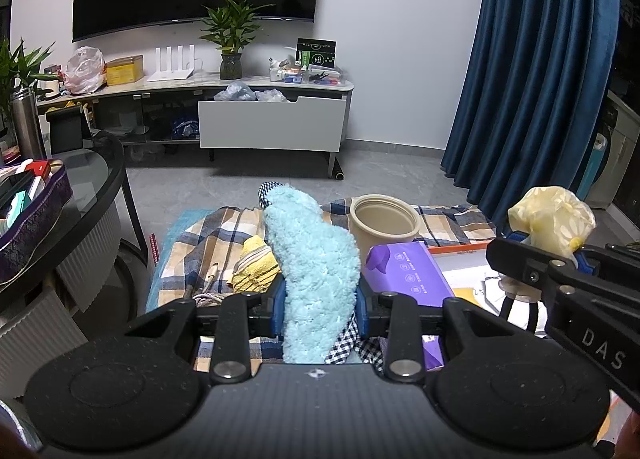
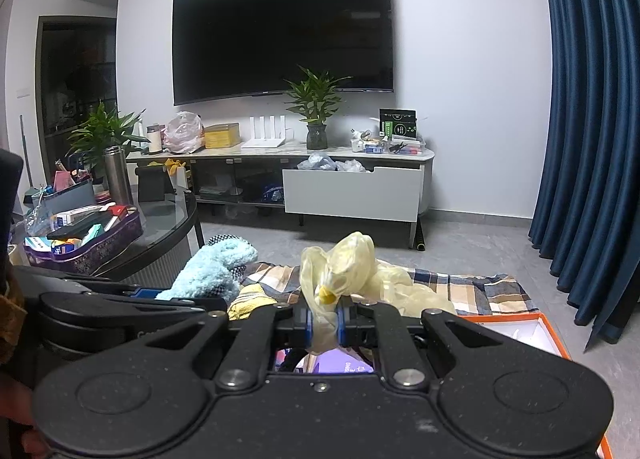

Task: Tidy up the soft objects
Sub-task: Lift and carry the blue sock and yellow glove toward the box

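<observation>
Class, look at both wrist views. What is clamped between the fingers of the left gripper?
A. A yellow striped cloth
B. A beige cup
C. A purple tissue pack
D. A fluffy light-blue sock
D: the left gripper is shut on the fluffy light-blue sock, which stands up between its blue pads.

Between the left tongs [image 1: 320,309] sits a fluffy, matt light-blue cloth [image 1: 312,259]. The right tongs [image 2: 324,325] pinch thin, translucent, slightly glossy yellow plastic film [image 2: 340,271]. Beyond both lies woven checked fabric [image 1: 208,243]; both tongs are matt black plastic.
</observation>
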Demonstrator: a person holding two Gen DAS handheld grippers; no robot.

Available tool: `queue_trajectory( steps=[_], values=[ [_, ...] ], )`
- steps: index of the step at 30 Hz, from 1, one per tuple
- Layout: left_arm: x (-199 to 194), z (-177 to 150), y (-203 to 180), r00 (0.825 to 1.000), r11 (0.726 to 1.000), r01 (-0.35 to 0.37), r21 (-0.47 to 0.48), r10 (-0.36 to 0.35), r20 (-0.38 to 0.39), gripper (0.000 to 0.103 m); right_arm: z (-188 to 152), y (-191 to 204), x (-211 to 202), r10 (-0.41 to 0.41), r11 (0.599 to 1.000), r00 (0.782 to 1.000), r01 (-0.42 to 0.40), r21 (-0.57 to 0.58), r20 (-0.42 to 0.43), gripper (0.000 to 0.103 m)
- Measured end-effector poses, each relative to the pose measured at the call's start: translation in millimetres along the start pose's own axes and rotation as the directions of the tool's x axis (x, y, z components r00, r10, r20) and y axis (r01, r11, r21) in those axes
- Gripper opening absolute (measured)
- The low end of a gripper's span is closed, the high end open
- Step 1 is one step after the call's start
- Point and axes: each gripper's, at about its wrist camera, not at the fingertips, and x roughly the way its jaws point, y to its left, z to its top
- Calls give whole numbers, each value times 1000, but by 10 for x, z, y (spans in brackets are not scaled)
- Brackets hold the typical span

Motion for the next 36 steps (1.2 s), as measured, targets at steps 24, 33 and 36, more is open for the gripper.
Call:
queue_trajectory(
  steps=[24,33,36],
  values=[
    [14,-3,-154,999,999,35,22,-35,1,34,14,-57,-7,-47,999,999,47,24,9,13],
    [23,-9,-198,999,999,38,29,-38,0,34,8,-54,1,-50,998,999,50,31,11,13],
    [27,-6,-212,999,999,41,31,-41,0,34,4,-61,4,-54,998,998,54,34,12,13]
  ],
)
